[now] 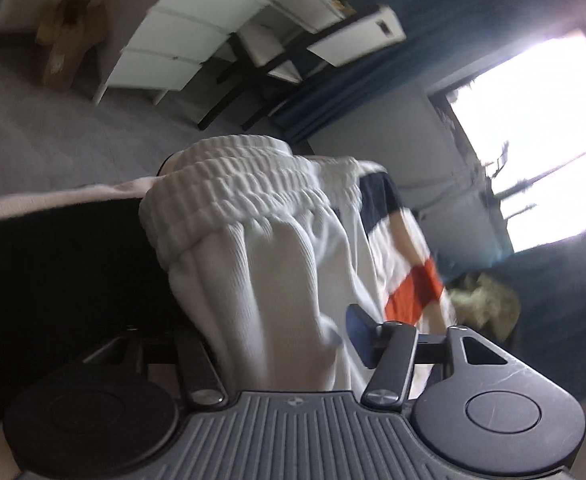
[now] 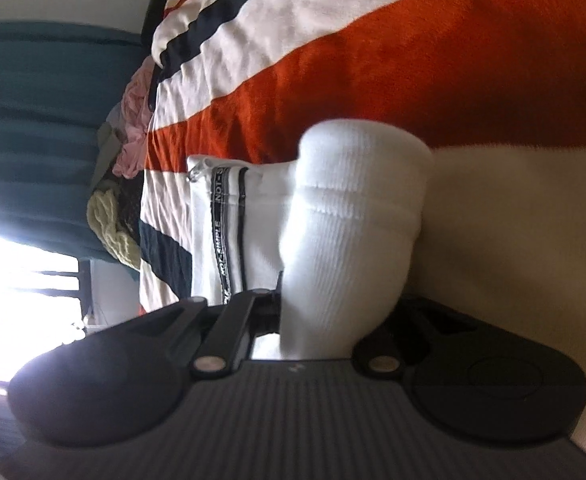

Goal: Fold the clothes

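A white ribbed garment with a gathered elastic waistband (image 1: 237, 196) hangs in the left wrist view, draped down between the jaws of my left gripper (image 1: 273, 336). Those jaws stand wide; the blue pad (image 1: 359, 332) on the right is bare and the left finger is hidden behind the cloth. In the right wrist view my right gripper (image 2: 317, 312) is closed on a bunched fold of the same white garment (image 2: 353, 208), which rises out of its jaws. A black lettered tape and a zip pull (image 2: 221, 220) run along the garment's side.
An orange, white and navy striped bedspread (image 2: 373, 60) lies beneath. A pile of pink and pale yellow knit clothes (image 2: 113, 232) sits at its far end by a blue curtain (image 2: 33, 120). A white drawer unit (image 1: 173, 40), a cardboard box (image 1: 69, 36) and a bright window (image 1: 533, 140) stand beyond.
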Tool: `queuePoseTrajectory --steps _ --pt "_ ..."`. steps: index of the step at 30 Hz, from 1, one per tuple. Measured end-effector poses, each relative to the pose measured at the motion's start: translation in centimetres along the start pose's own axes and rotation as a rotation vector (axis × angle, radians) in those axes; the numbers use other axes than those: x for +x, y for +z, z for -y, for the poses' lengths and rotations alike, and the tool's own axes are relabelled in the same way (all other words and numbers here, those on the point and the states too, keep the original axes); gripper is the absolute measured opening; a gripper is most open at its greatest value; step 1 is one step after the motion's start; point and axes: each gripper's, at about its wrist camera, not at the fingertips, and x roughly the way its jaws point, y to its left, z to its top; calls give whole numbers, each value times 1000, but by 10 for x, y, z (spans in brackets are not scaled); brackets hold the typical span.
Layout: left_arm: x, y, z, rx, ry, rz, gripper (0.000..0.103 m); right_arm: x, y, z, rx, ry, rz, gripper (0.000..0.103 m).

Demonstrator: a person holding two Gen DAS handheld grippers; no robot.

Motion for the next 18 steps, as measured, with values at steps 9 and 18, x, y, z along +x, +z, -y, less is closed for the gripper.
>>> queuePoseTrajectory --steps 9,18 --pt "-48 -40 62 341 125 104 80 -7 -6 -4 9 95 29 64" --pt "-68 -89 121 605 65 216 83 -11 -2 0 72 193 50 65"
